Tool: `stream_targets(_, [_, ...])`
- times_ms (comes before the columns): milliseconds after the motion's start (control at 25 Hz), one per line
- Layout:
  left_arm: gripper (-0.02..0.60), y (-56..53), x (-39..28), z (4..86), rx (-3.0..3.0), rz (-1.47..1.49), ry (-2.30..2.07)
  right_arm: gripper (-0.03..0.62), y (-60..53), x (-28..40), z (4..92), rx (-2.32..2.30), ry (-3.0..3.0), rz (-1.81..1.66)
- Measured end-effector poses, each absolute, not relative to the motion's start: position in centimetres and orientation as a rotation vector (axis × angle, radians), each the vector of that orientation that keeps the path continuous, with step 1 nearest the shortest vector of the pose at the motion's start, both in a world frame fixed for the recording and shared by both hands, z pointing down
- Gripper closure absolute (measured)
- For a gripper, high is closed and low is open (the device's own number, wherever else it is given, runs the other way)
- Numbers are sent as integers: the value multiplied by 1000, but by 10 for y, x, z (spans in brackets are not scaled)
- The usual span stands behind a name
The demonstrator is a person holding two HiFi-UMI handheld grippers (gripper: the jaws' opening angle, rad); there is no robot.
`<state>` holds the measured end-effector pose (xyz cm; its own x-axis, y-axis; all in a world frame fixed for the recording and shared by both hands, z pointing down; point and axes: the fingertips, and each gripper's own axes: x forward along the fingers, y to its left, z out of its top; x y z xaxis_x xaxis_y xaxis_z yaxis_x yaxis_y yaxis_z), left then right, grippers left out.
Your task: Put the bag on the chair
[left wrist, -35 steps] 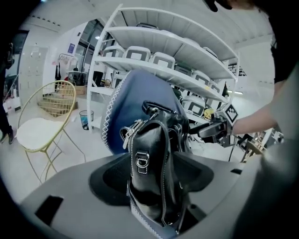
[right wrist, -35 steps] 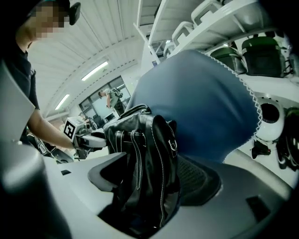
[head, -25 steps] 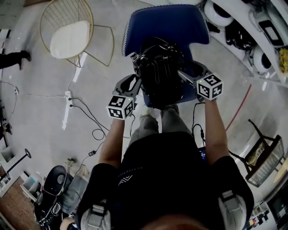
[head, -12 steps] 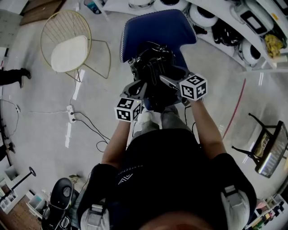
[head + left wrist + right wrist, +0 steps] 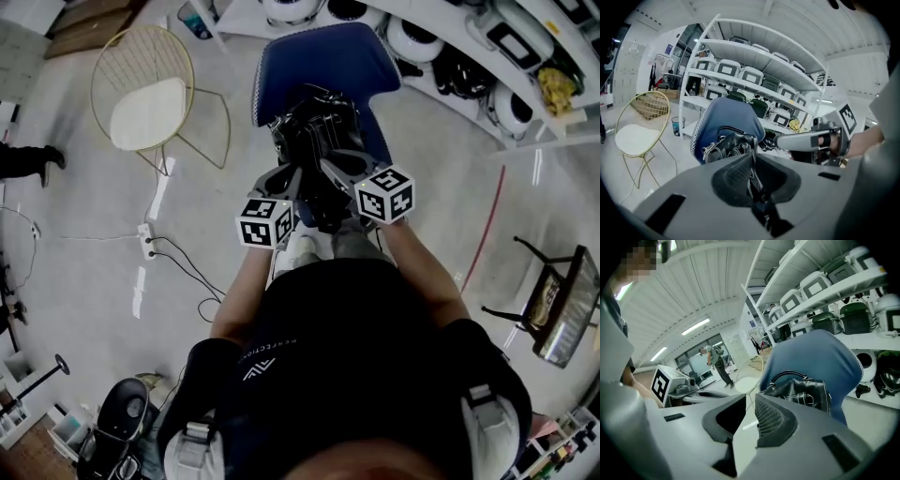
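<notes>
- Bag (image 5: 319, 141) on the chair (image 5: 319, 61), upper centre; only the right gripper view shows a distant person (image 5: 714, 363).
- Left gripper (image 5: 752, 161) jaws together, empty; right gripper (image 5: 750, 401) jaws just closing, narrow gap, empty.

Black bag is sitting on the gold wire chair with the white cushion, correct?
Not quite. The black bag sits on the blue chair, not the gold wire chair, which holds only its white cushion. The head view shows this plainly.
</notes>
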<state>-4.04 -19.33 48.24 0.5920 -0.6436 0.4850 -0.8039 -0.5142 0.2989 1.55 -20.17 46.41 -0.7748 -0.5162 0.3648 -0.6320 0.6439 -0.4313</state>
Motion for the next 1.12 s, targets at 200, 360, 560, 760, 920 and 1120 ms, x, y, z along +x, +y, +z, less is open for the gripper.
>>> stream_targets(200, [546,-173,-43,475,2317,413,-1160,543,-178,5,448,934,-2685,750])
stream_targets(360, [548,-158,-48,475,2296,418,-1169,553,-167,3,447,957,-2674,733])
stream_targets(560, [549,-149,-59,472,2276,417,-1202,556,-159,-3,445,954,-2663,716])
stream_targets(760, [549,-146,-65,472,2270,411,-1218,556,-153,-9,445,943,-2666,714])
stream_targets(920, [549,-144,-68,474,2265,422,-1223,556,-153,-9,447,950,-2663,721])
stream_targets(1120, [549,-141,-72,481,2247,445,-1219,556,-154,-7,453,970,-2655,755])
